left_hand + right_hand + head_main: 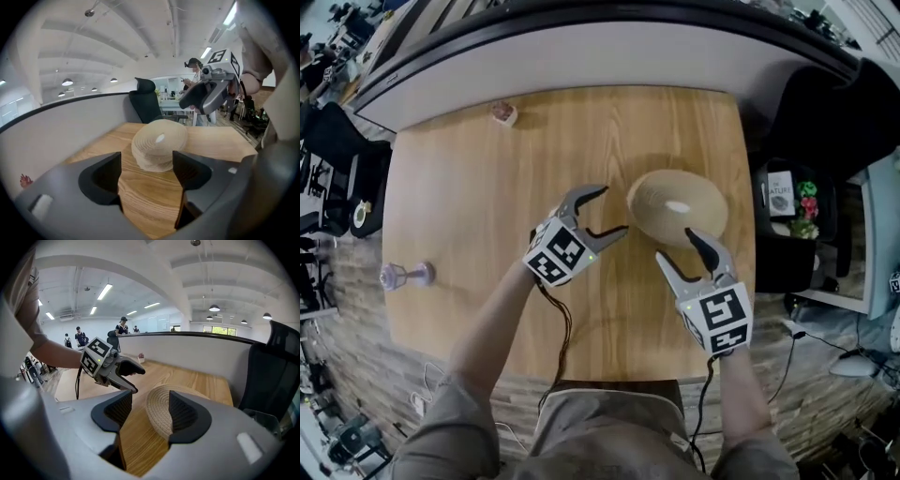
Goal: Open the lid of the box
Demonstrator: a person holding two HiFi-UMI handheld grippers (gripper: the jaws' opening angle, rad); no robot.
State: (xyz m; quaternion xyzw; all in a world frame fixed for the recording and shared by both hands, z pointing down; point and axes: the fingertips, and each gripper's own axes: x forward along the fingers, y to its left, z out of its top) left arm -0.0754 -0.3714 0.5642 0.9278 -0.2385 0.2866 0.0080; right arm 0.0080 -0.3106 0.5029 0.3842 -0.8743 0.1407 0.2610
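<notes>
— Where did your left gripper stand?
— Its jaws were wide and empty, just left of the round woven box on the wooden table.
— And your right gripper?
— It was also open and held nothing, at the box's near edge, lid still on.

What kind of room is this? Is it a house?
Probably an open office or workshop, not a house: a wooden desk with a grey divider, a black office chair, and long ceiling lights.
</notes>
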